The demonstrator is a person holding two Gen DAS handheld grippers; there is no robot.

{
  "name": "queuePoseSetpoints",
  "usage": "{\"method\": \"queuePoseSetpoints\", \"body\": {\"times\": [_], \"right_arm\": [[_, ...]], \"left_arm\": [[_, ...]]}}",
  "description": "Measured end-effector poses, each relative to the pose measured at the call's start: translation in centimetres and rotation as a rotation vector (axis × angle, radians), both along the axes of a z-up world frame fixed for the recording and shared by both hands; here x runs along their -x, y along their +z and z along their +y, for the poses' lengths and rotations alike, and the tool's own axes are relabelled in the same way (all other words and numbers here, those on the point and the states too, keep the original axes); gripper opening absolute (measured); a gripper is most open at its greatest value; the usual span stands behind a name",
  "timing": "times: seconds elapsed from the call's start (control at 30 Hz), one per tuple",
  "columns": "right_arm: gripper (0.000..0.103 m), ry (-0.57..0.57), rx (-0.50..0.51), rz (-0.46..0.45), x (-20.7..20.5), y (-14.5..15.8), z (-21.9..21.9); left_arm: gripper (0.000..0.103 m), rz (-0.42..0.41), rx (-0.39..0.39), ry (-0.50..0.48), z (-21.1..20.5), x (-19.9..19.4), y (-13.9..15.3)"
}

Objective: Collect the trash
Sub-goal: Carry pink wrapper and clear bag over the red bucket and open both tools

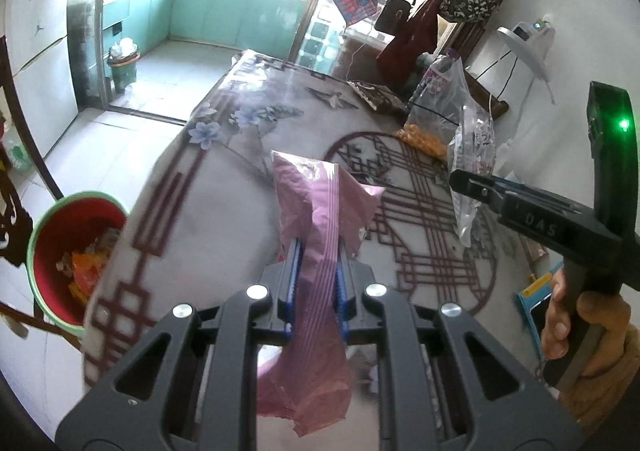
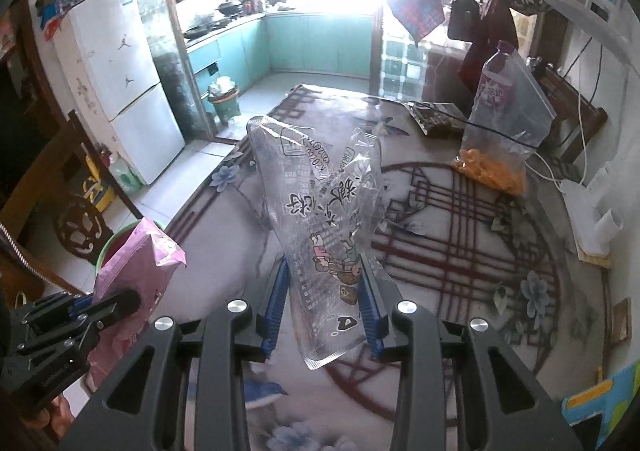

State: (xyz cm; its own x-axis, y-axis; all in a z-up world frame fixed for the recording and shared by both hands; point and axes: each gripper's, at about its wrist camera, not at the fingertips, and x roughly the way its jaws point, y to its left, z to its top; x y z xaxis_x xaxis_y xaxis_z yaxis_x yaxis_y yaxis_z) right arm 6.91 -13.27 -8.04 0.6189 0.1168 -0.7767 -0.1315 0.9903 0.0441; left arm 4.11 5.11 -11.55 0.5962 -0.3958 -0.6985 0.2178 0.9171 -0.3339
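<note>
**Both grippers loaded, bin drop still pending**

Pink wrapper (image 1: pixel 320 219) is clamped in the left gripper (image 1: pixel 316 271), blue pads (image 1: pixel 294 271) pressing on it from both sides. It's held in the air above the table (image 1: pixel 224 191), near the table's left edge. Clear printed wrapper (image 2: pixel 320 219) sits between the right gripper's (image 2: pixel 324 299) pads and is carried off the table too; jaws stand a bit wider there, grip looks light but it holds.

Bin (image 1: pixel 60 211) (green rim, red inside) stands on the floor just beside the table's left edge. It already has some orange scraps in it, so part of the job looks done.

Left to do, my read:
- move both wrappers over the bin and let go
- nothing else loose on the tabletop reads clearly as trash

The zip bag with orange snacks (image 2: pixel 504 139) and the dark packet (image 2: pixel 436 117) at the far side look like kept items, can't say for sure.

Risk: the clear wrapper could slip on the way.
</note>
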Motion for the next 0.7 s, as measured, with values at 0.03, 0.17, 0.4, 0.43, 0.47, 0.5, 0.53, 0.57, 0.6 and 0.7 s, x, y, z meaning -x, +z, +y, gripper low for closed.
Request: {"method": "queuePoseSetpoints", "body": {"times": [0.03,0.17,0.4,0.43,0.47,0.5,0.53,0.57,0.6,0.7], "right_arm": [[0.033,-0.008,0.002,0.0,-0.1,0.0,0.6],[0.034,-0.046,-0.004,0.004,-0.6,-0.1,3.3],[0.035,-0.068,-0.008,0.008,-1.2,-0.3,8.6],[0.035,-0.068,-0.005,0.008,-1.2,-0.3,9.5],[0.035,-0.068,-0.003,0.007,-1.3,-0.2,10.2],[0.035,-0.068,-0.002,0.007,-1.3,-0.2,10.7],[0.035,-0.066,0.002,0.006,-1.4,-0.2,11.4],[0.035,-0.065,0.005,0.005,-1.4,-0.1,11.9],[0.035,-0.063,0.008,0.005,-1.4,-0.1,12.3],[0.035,-0.058,0.016,0.004,-1.5,0.0,13.6]], "left_arm": [[0.015,-0.004,0.0,-0.007,0.8,-0.2,0.1],[0.015,-0.001,-0.001,-0.035,3.5,-1.0,0.1],[0.015,-0.001,0.007,-0.064,8.4,-2.5,0.0],[0.015,-0.003,0.007,-0.065,8.8,-2.6,-0.1],[0.015,-0.005,0.009,-0.066,9.5,-2.7,-0.1],[0.015,-0.005,0.012,-0.065,10.0,-2.8,-0.1],[0.015,-0.005,0.016,-0.065,10.5,-2.9,-0.2],[0.015,-0.004,0.019,-0.064,11.1,-3.2,-0.2],[0.015,-0.004,0.021,-0.063,11.5,-3.2,-0.3],[0.015,-0.005,0.03,-0.056,12.9,-3.5,-0.4]]}}
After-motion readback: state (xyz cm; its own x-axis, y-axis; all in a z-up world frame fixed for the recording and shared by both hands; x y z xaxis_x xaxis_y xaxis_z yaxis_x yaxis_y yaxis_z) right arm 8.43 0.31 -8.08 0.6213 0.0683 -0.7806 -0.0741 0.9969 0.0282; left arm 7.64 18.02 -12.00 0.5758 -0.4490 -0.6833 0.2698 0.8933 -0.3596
